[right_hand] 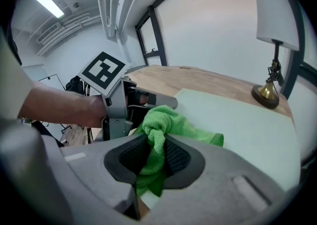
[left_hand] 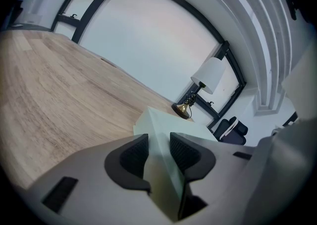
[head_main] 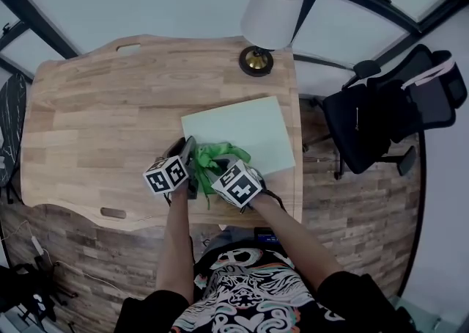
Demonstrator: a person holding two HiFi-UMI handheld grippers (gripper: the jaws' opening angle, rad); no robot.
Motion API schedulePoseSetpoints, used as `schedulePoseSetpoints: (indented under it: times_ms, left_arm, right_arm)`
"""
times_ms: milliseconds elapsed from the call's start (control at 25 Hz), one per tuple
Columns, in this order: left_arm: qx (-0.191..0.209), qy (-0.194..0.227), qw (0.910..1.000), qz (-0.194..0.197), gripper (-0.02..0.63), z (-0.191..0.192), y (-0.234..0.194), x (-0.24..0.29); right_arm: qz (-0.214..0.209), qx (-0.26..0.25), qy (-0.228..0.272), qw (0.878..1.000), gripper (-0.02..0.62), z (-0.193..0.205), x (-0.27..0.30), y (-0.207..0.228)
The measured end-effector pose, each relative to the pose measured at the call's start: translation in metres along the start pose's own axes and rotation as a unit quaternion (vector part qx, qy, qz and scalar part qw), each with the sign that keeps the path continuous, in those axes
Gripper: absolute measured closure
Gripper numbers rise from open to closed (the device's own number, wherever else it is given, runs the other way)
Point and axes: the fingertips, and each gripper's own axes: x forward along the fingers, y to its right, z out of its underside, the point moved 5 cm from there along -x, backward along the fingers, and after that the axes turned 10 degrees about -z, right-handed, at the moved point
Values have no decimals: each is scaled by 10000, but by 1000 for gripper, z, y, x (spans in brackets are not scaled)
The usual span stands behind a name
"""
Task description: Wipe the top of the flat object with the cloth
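Observation:
A pale green flat board [head_main: 242, 132] lies on the wooden table [head_main: 110, 111] near its right edge. My left gripper [head_main: 188, 161] is shut on the board's near left corner; in the left gripper view the board's edge [left_hand: 161, 127] runs between the pads of the left gripper [left_hand: 158, 157]. A bunched green cloth [head_main: 220, 155] rests on the board's near part. My right gripper [right_hand: 157, 154] is shut on this cloth [right_hand: 166, 122], which spills forward onto the board [right_hand: 237, 125]. The left gripper [right_hand: 119, 110] shows just left of the cloth there.
A lamp with a white shade and brass base [head_main: 262, 27] stands at the table's far right, just beyond the board. A black office chair [head_main: 388, 111] sits off the table's right side. Bare wood stretches to the left of the board.

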Motion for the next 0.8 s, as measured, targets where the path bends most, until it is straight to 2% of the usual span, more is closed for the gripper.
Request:
schedulePoseSetpoints:
  times_ms: [280,440,560,720,800]
  left_arm:
    - [74,18,10000,-57,469,1,2,0]
    - [120,23,9999,-104,469,-1,2,-1]
    - [155,29,9998,-120,469,-1,2,0]
    - [159,34,9998,-138,471,0,2,-1]
    - [175,28,9997,-148,471,-1,2,-1]
  right_arm:
    - [-78,-28,19,10000,520,2,-2,-4]
    - [-178,-65,-156,9997,520,3,-1,-9]
    - [-315,163,-270,9990,520,6,0,-14]
    - [-500,-106,-421,9978,522,4,2,-26]
    - [-544,-18,-451,9975,521,6,2,-27]
